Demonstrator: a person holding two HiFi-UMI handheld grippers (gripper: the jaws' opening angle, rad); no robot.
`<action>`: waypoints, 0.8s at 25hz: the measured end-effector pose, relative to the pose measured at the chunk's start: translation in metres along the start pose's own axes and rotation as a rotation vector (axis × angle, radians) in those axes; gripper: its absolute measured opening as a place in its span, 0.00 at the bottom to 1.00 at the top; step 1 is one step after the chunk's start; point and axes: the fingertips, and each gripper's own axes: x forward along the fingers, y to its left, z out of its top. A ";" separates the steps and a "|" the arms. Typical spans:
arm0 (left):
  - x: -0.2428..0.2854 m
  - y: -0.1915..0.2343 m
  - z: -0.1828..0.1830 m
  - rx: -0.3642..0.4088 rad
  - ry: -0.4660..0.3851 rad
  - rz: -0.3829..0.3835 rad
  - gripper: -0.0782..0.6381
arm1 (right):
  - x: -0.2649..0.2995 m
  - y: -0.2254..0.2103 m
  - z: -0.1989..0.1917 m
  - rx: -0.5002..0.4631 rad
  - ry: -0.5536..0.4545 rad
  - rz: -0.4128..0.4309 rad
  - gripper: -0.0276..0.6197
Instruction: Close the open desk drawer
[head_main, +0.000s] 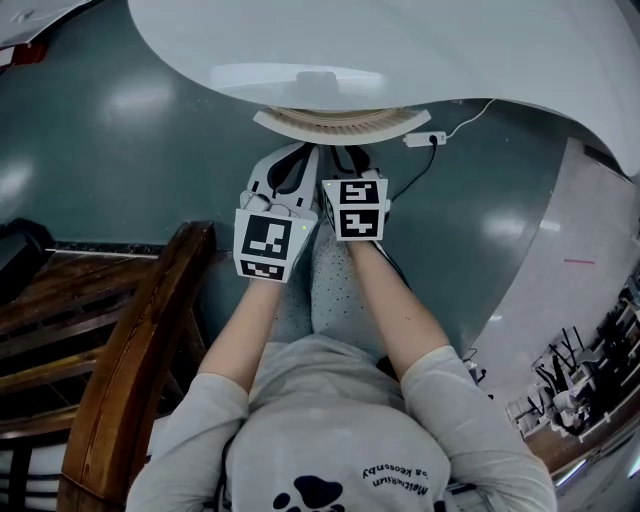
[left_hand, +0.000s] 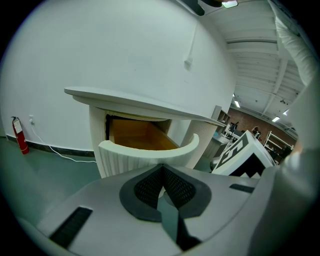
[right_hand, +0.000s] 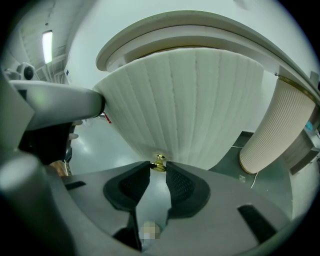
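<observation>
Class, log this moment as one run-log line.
drawer: open | right gripper: shut on brass knob of drawer front | left gripper: shut, empty

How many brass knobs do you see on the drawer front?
1: the brass knob, low on the middle of the ribbed drawer front. Others may be hidden.

No legible text, number or brand. The shirt (head_main: 340, 420) carries one line of small lettering (head_main: 395, 477), upside down and too blurred to read.
</observation>
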 end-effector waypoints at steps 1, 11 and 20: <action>0.000 0.001 0.001 0.001 -0.001 -0.001 0.12 | 0.001 0.000 0.001 -0.001 0.000 -0.002 0.21; 0.005 0.005 0.007 0.008 -0.019 0.001 0.12 | 0.003 -0.002 0.009 -0.006 -0.010 0.001 0.21; 0.017 0.016 0.020 0.015 -0.038 0.012 0.12 | 0.013 -0.007 0.027 -0.018 -0.035 0.003 0.21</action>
